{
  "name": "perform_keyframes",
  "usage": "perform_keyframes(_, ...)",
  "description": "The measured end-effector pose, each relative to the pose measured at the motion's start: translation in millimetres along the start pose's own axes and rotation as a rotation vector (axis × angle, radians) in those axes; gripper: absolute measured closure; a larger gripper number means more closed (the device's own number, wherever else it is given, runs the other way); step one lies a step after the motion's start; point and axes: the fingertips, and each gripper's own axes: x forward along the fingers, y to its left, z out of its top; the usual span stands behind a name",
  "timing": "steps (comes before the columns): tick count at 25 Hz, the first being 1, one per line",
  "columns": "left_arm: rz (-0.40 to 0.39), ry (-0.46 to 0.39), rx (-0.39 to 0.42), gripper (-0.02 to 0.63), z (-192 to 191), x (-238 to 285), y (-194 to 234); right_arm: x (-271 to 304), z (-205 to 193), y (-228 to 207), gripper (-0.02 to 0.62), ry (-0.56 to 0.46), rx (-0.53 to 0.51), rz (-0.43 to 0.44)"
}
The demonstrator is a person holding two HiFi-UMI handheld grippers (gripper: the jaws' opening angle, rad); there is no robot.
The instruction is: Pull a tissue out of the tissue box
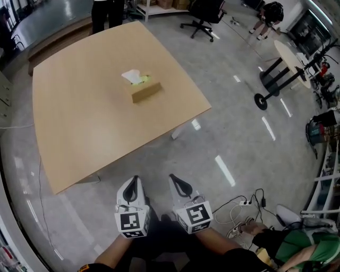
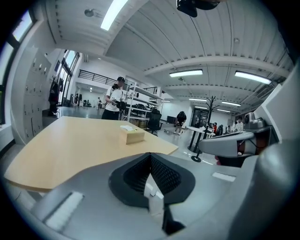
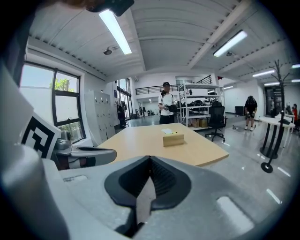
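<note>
A tan tissue box (image 1: 145,92) lies near the middle of the wooden table (image 1: 79,122), with a white tissue (image 1: 131,76) sticking up from its top. Both grippers hang over the floor, short of the table's near edge and well away from the box. My left gripper (image 1: 133,184) has its jaws together with nothing between them. My right gripper (image 1: 178,182) is also shut and empty. The left gripper view shows the box (image 2: 134,136) far ahead beyond the shut left gripper (image 2: 150,157). In the right gripper view the box (image 3: 173,138) stands beyond the shut right gripper (image 3: 149,160).
A person (image 1: 108,13) stands at the table's far side, with an office chair (image 1: 204,16) beyond. A round table on a black wheeled base (image 1: 281,69) stands at the right. Cables and a power strip (image 1: 241,204) lie on the floor beside a seated person (image 1: 297,247).
</note>
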Motion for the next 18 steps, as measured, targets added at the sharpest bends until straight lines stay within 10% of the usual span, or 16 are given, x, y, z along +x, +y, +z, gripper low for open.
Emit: perform_keyframes(18,-0.054,-0.058,-0.021,0.588,78,86,91,121,85,9,0.604,-0.003,-0.043,-0.017)
